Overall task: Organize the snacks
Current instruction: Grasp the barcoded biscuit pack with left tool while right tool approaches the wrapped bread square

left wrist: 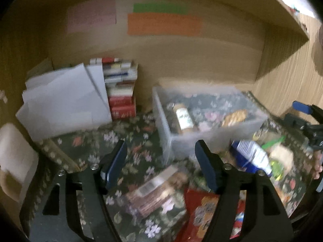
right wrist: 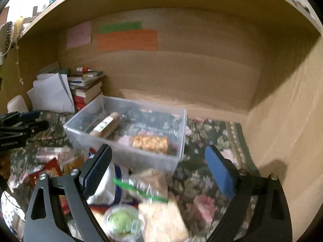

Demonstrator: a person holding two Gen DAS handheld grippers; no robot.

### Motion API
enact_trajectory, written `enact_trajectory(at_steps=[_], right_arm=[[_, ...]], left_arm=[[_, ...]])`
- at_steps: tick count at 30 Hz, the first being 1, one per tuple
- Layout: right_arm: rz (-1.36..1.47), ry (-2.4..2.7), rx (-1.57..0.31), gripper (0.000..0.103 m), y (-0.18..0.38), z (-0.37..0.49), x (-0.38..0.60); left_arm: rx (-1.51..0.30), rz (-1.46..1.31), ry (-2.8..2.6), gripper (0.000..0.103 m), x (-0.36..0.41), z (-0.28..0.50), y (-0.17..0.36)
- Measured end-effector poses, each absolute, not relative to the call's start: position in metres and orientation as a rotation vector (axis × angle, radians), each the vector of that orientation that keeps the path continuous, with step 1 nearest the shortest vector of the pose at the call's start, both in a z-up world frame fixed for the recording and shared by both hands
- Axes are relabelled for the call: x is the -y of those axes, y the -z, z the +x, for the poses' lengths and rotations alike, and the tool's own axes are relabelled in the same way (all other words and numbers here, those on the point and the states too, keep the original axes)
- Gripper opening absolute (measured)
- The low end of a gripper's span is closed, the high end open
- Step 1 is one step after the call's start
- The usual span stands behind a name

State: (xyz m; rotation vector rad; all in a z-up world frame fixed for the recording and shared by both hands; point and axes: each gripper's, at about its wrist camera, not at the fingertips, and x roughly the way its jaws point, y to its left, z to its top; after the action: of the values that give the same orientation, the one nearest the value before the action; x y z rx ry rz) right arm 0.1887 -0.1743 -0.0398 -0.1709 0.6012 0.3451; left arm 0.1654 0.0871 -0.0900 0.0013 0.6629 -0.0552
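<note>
A clear plastic bin (left wrist: 177, 145) (right wrist: 125, 153) stands on the floral cloth. In it lie a tan tube with a white label (left wrist: 183, 119) (right wrist: 107, 125) and a pack of golden biscuits (left wrist: 234, 117) (right wrist: 150, 143). My left gripper (left wrist: 161, 161) is open over a clear packet of brown snacks (left wrist: 157, 191), with nothing between its fingers. A red packet (left wrist: 203, 211) lies to that packet's right. My right gripper (right wrist: 159, 171) is open above a heap of snacks: a blue and white bag (right wrist: 109, 187) (left wrist: 252, 157), a clear bag with a green strip (right wrist: 151, 189) and a green-filled cup (right wrist: 121, 221).
A stack of books (left wrist: 121, 92) (right wrist: 86, 88) and white paper (left wrist: 66, 100) fill the back left corner. Coloured notes (left wrist: 163, 24) stick to the wooden back wall. A wooden side wall (right wrist: 282, 131) closes the right. The floral cloth (right wrist: 212, 141) is bare right of the bin.
</note>
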Motion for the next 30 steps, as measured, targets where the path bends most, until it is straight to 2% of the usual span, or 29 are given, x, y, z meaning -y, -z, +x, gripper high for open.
enact_trajectory(at_steps=[11, 18, 22, 30], right_arm=[[-0.112, -0.304, -0.726, 0.093, 0.082, 0.169, 0.2], [-0.098, -0.269, -0.789, 0.093, 0.101, 0.163, 0.213], [-0.089, -0.252, -0.812, 0.093, 0.104, 0.163, 0.221], [-0.087, -0.259, -0.817, 0.091, 0.105, 0.154, 0.231]], left_arm=[[-0.815, 0.069, 0.089, 0.07, -0.093, 0.176, 0.154], [-0.828, 0.046, 0.135, 0.071, -0.091, 0.181, 0.162], [-0.828, 0.033, 0.144, 0.061, -0.09, 0.177, 0.162], [-0.811, 0.006, 0.041, 0.048, -0.096, 0.144, 0.159]])
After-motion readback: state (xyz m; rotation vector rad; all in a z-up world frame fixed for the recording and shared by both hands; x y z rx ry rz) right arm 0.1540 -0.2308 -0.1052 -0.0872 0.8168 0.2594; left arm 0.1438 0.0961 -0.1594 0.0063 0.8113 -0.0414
